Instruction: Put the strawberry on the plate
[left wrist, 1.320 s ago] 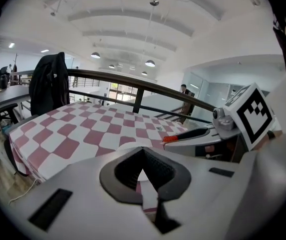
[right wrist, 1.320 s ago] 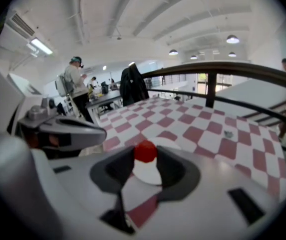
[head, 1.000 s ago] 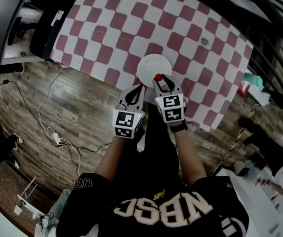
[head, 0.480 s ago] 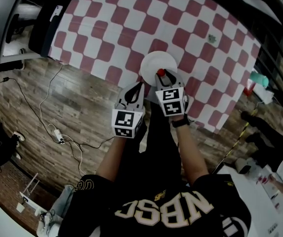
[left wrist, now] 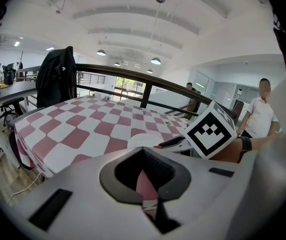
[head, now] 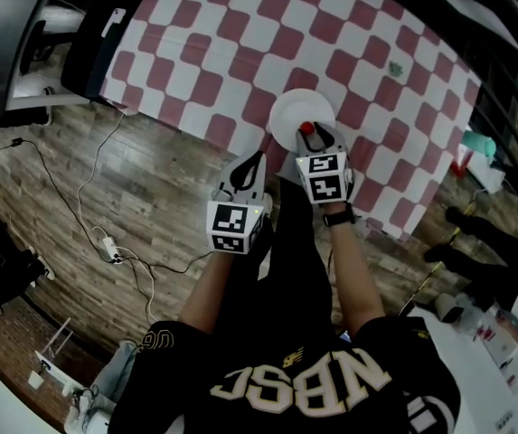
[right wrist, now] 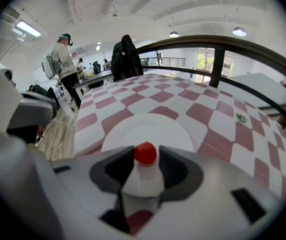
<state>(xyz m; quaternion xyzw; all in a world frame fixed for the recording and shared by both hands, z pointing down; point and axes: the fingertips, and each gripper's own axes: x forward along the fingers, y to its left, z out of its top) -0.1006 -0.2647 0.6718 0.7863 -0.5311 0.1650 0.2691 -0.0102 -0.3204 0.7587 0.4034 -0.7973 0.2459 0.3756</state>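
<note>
Red-and-white checked cloth [head: 240,34] covers the counter.

Head view: the white plate [head: 287,108] sits close to the counter's near edge. The right gripper [head: 310,134] reaches over it, jaws clamped on the strawberry [head: 306,127]. The berry now sits a little further inside the plate's rim than a second ago, and the arm is more extended. The left gripper [head: 255,161] is held back off the counter, above the wooden floor [head: 150,197], much as before.

Left gripper view: jaws together, nothing between them. The plate [left wrist: 142,140] lies ahead and slightly right.

Right gripper view: the strawberry [right wrist: 145,153] is pinched at the jaw tips, with the plate [right wrist: 128,131] directly beyond and below it. Contact between berry and plate cannot be told.

Assessment: the carry looks nearly complete. Lowering and release appear to remain.
</note>
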